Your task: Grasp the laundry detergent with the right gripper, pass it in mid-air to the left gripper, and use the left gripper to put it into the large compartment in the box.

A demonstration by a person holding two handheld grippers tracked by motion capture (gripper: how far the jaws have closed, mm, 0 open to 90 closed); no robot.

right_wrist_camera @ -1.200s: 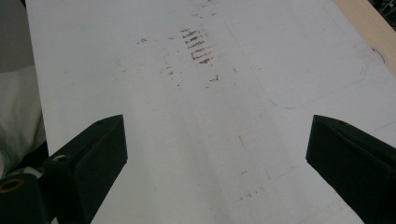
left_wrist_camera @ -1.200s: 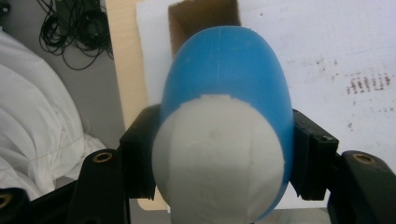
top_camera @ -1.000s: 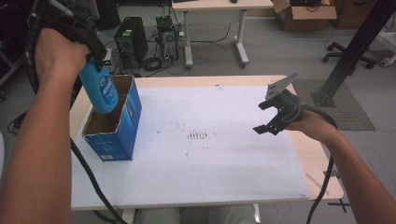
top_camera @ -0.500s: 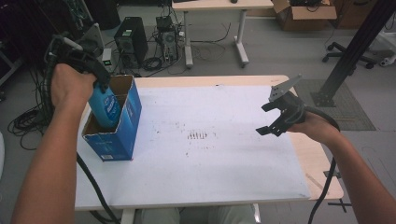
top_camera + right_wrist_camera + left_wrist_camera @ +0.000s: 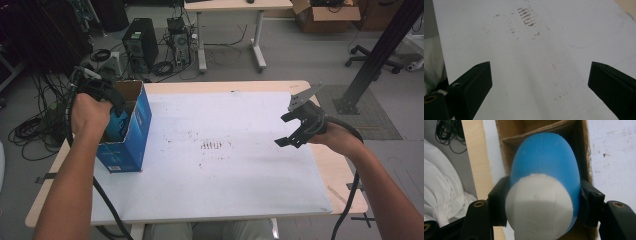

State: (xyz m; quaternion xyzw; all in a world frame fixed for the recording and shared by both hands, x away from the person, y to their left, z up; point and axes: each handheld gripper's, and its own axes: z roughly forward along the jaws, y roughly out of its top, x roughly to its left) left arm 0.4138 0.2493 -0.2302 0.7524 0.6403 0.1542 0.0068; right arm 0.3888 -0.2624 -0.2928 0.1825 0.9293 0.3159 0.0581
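Observation:
A blue bottle (image 5: 546, 170) with a white end (image 5: 539, 205) is held between the jaws of my left gripper (image 5: 541, 202), which is shut on it. The bottle (image 5: 119, 124) is partly down inside an open blue cardboard box (image 5: 131, 140) at the table's left side. The box's brown inner walls (image 5: 509, 137) surround the bottle in the left gripper view. My right gripper (image 5: 292, 127) hovers above the white mat at the right, open, with nothing between its jaws (image 5: 539, 85).
A white mat (image 5: 215, 165) with small brown marks (image 5: 212, 146) covers most of the wooden table (image 5: 345, 190). Computer towers, cables and desks stand on the floor beyond the far edge. A black frame post rises at far right.
My left gripper has carried the blue bottle down into the box. The right gripper has stayed almost still.

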